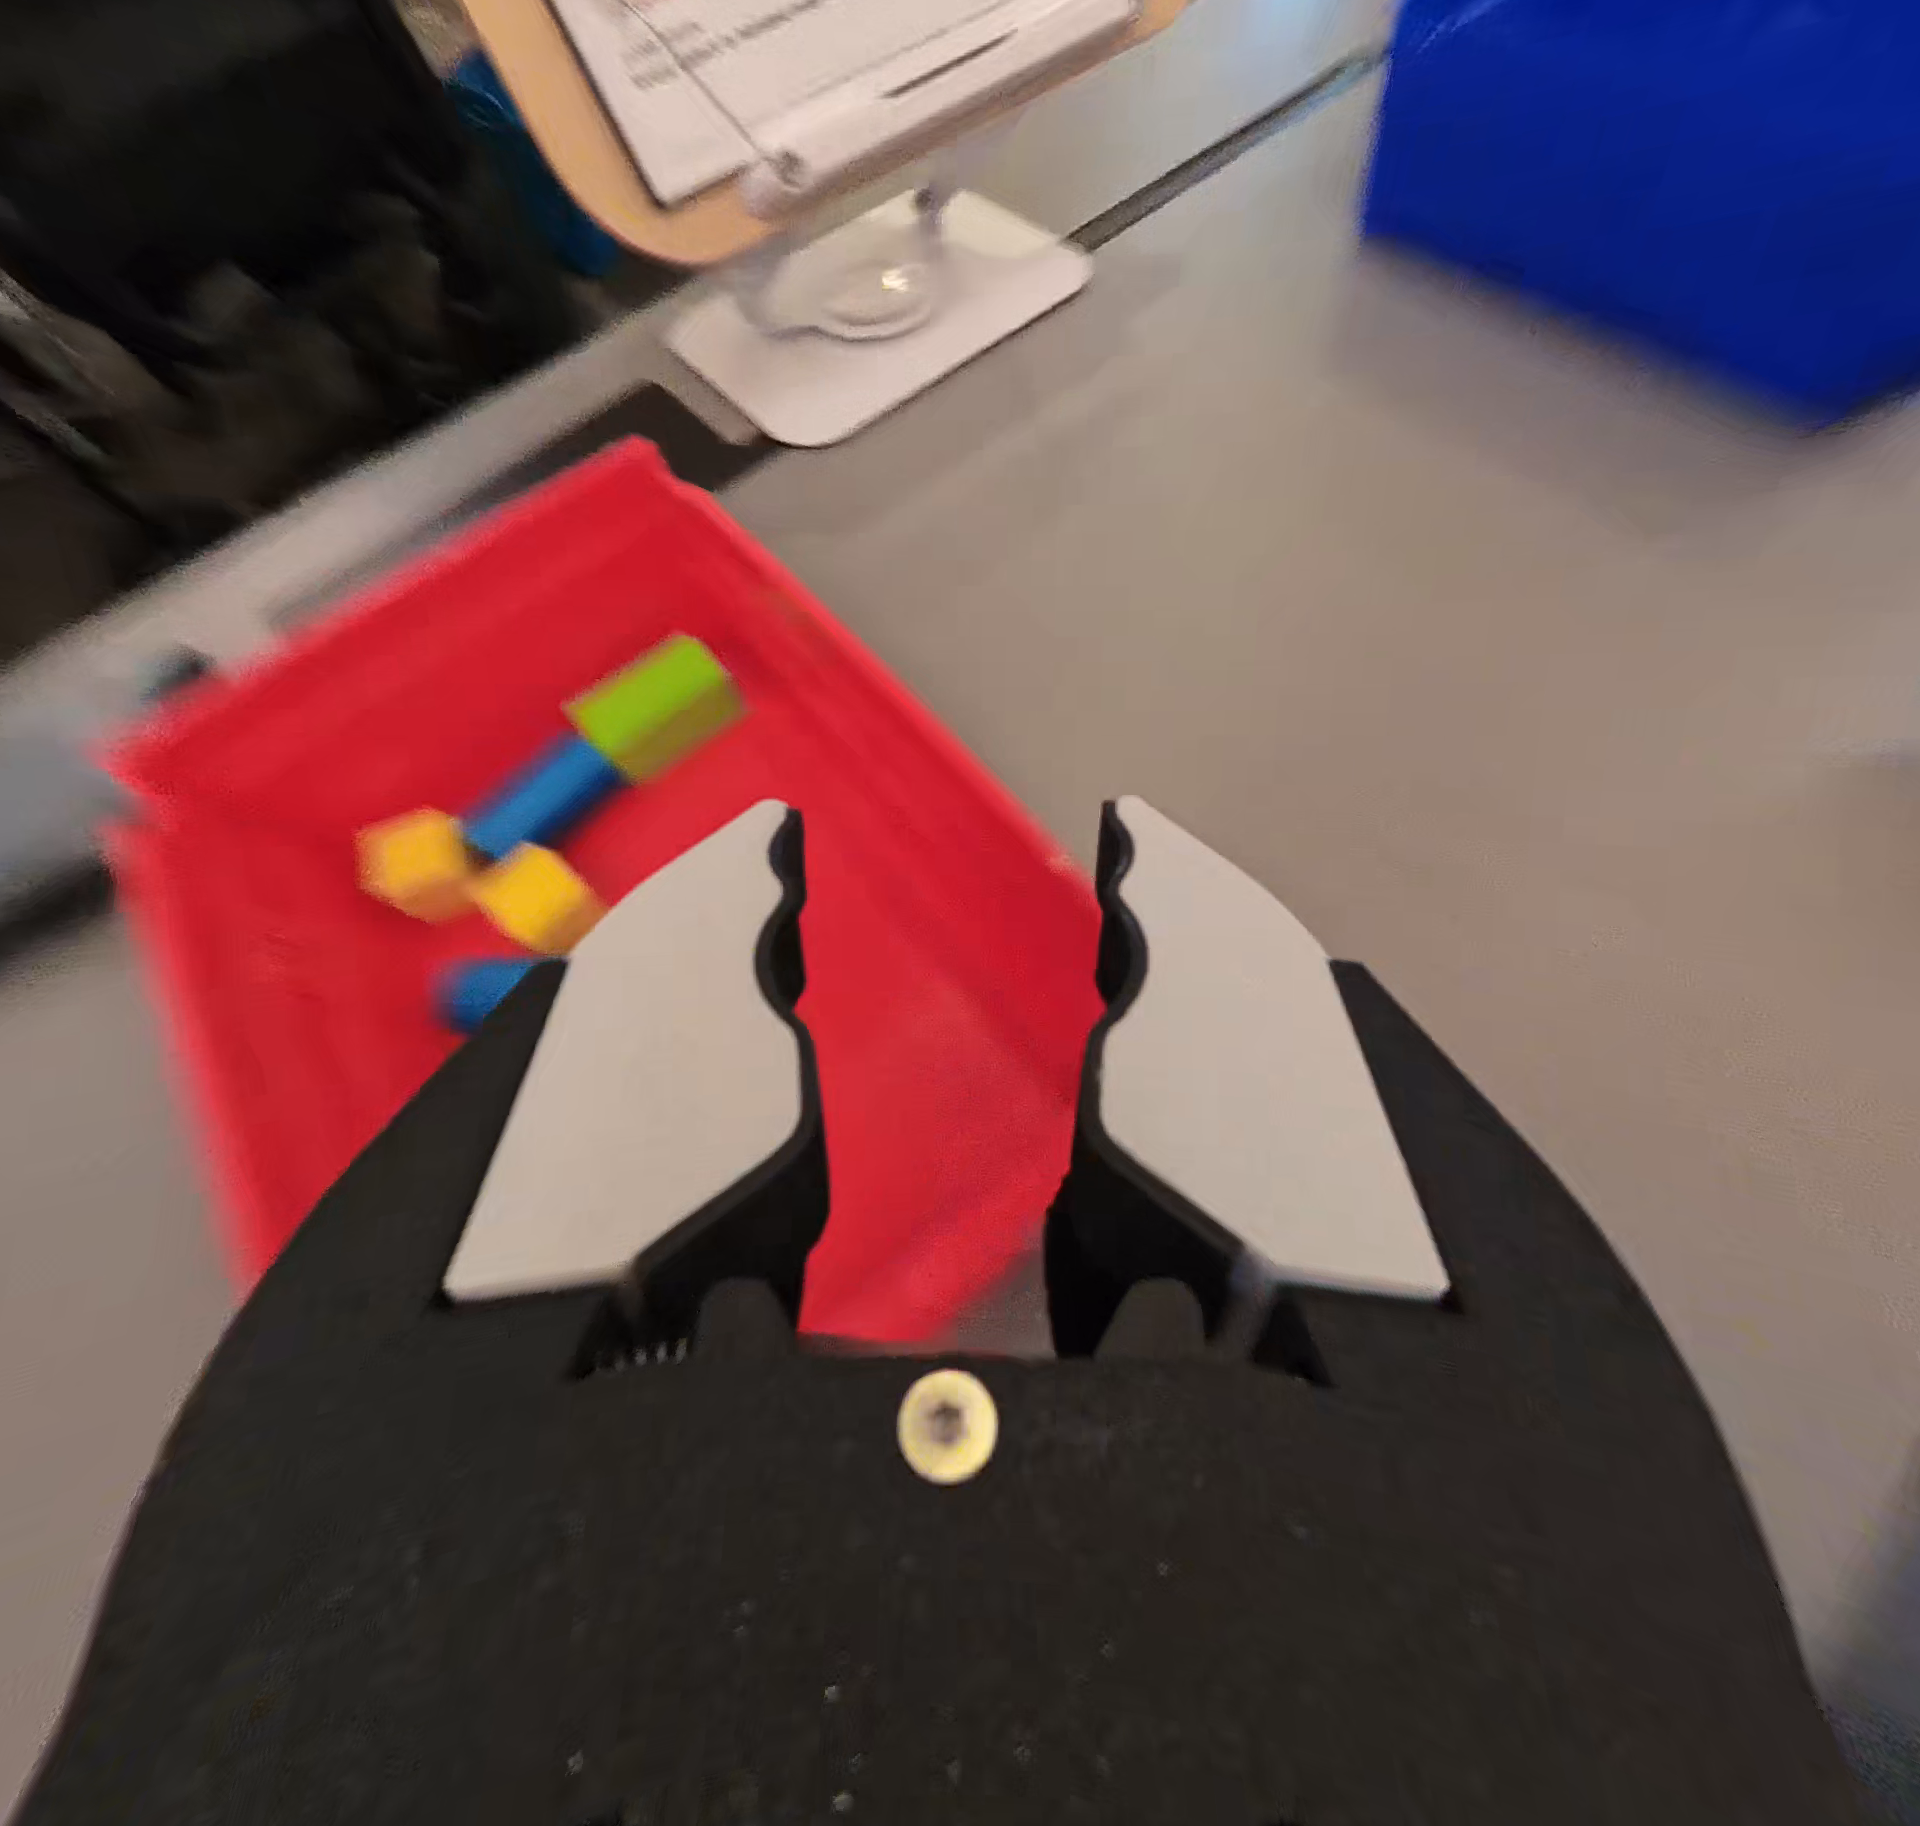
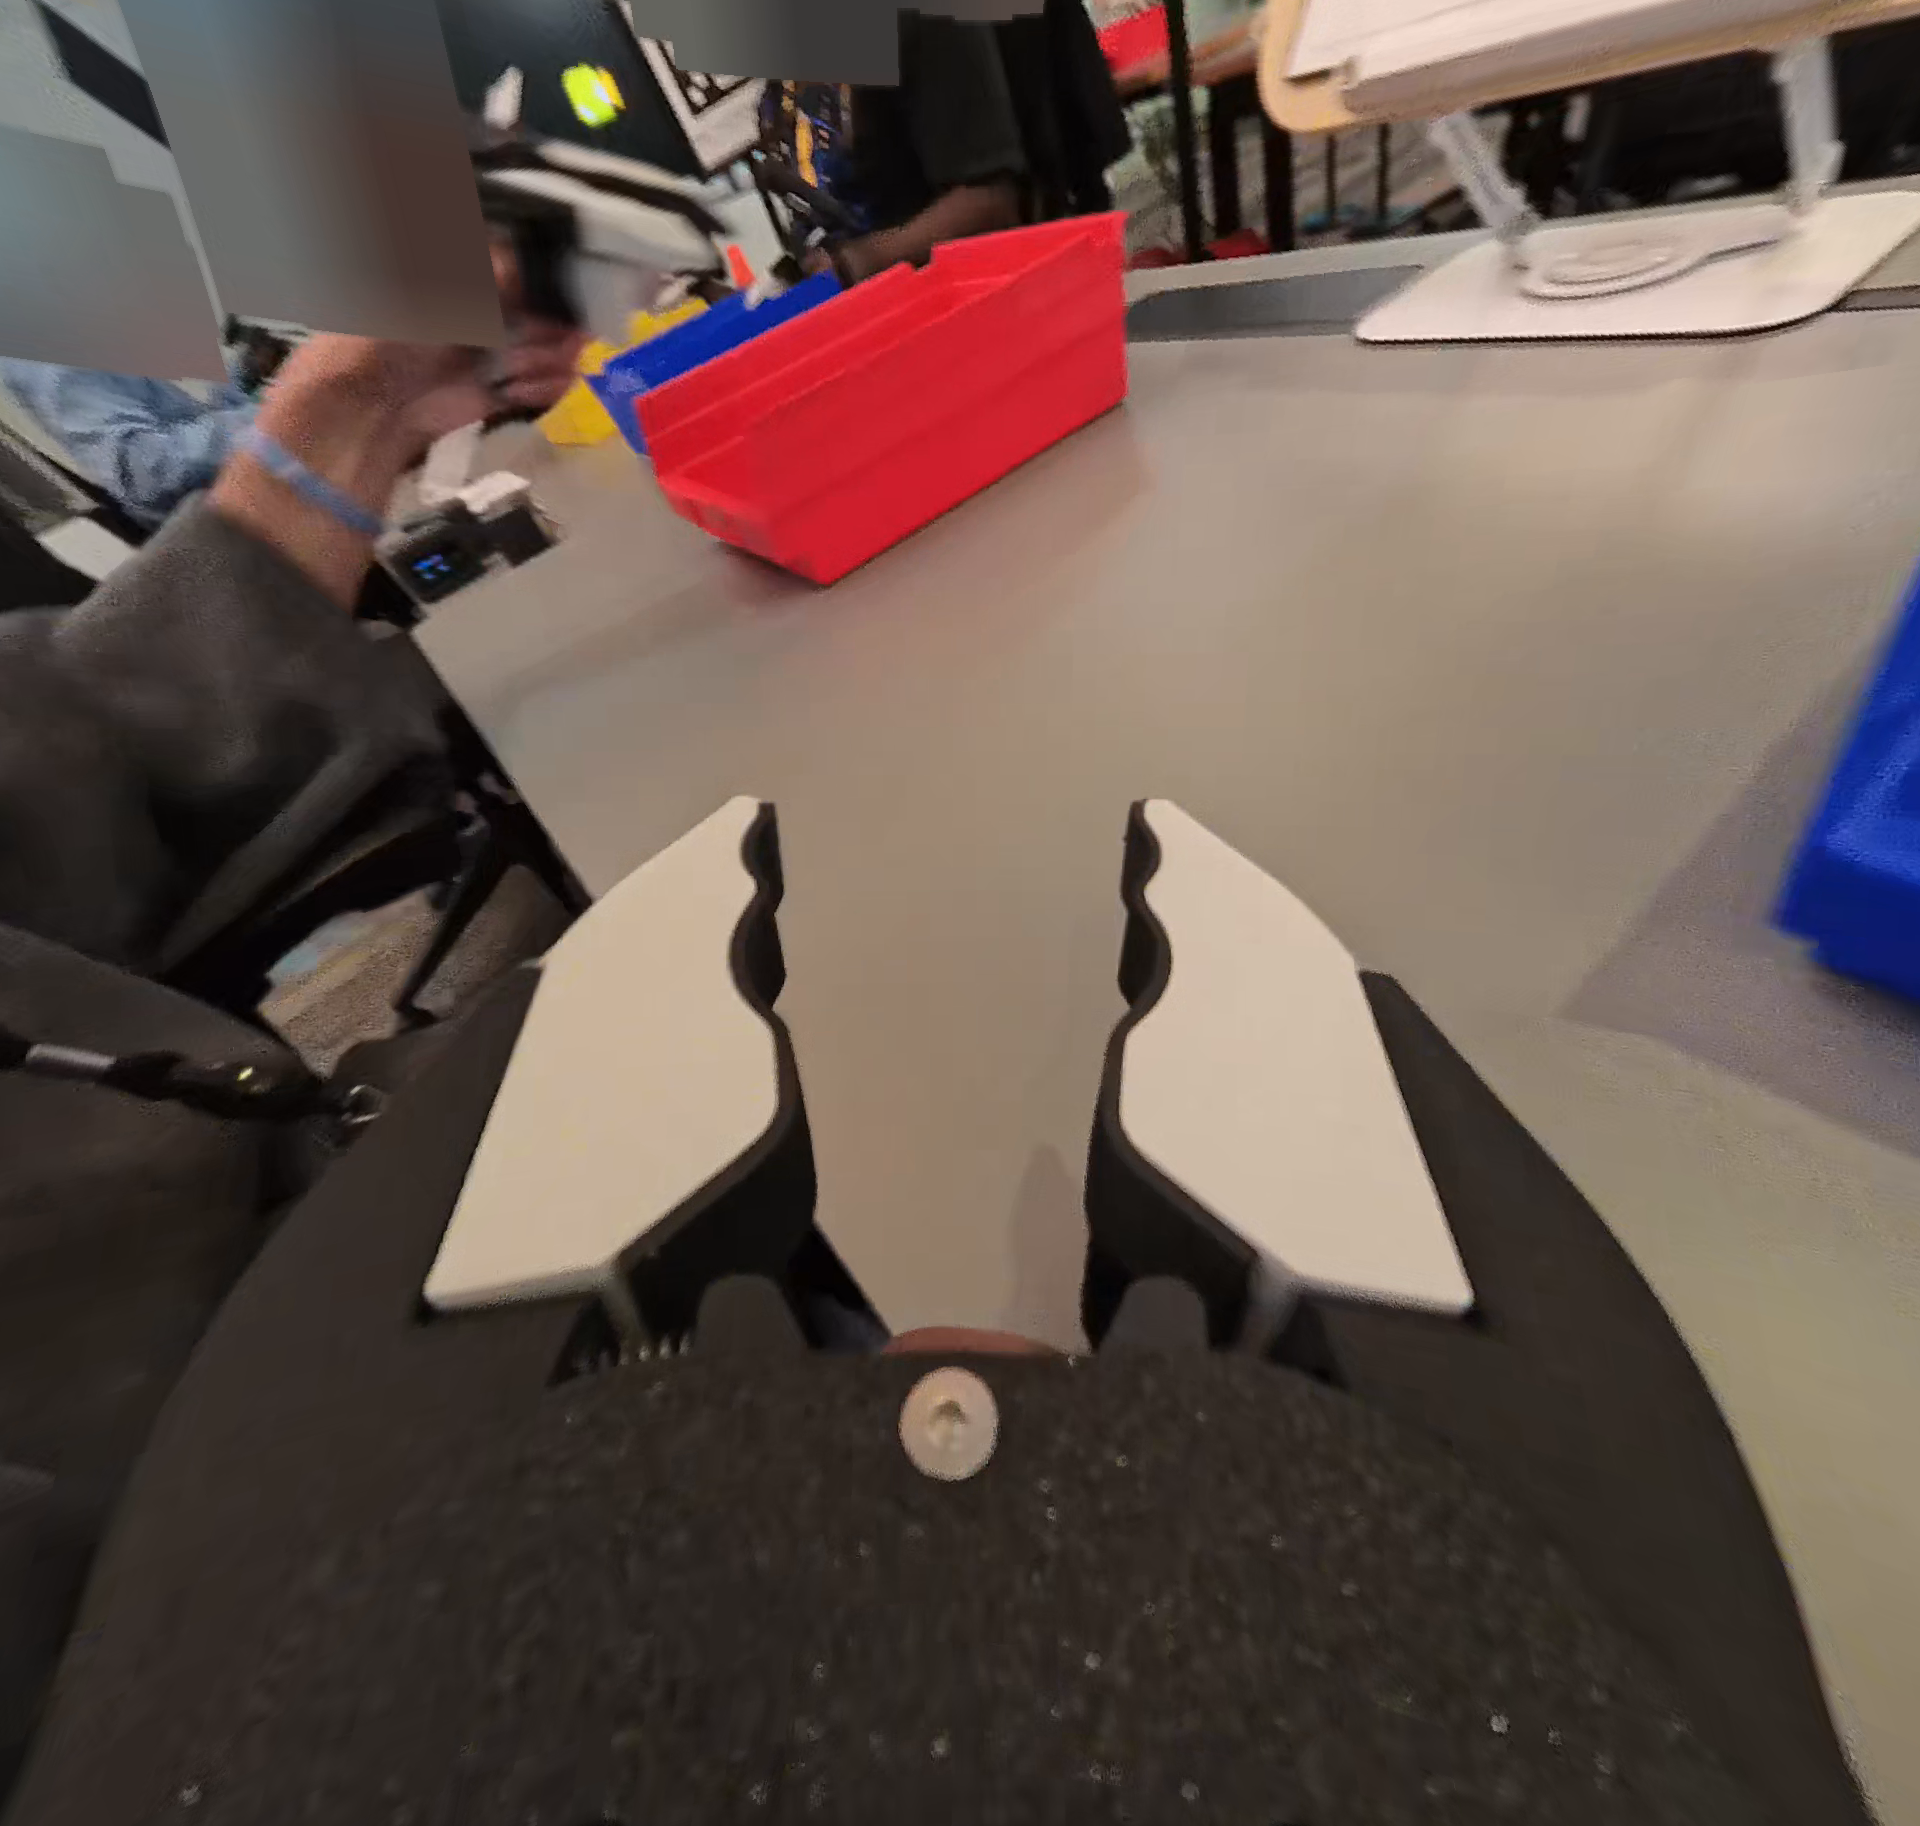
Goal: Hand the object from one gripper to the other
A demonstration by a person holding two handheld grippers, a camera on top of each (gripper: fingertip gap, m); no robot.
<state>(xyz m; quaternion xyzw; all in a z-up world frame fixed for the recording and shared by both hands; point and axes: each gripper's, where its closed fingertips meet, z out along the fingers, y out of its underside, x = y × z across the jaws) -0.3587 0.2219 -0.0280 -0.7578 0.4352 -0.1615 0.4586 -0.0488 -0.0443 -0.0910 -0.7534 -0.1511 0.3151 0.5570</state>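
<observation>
The white printed sheet (image 1: 831, 41) on the tan wooden tilted stand (image 1: 540, 93) bears lines of writing, too blurred to read. The small dark device with a blue lit display (image 2: 431, 563) shows unclear signs.

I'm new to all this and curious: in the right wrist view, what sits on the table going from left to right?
Red bin → white stand base → blue bin at the right edge.

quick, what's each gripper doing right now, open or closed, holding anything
Left gripper: open, empty, over the red bin.
Right gripper: open, empty, above the grey table.
</observation>
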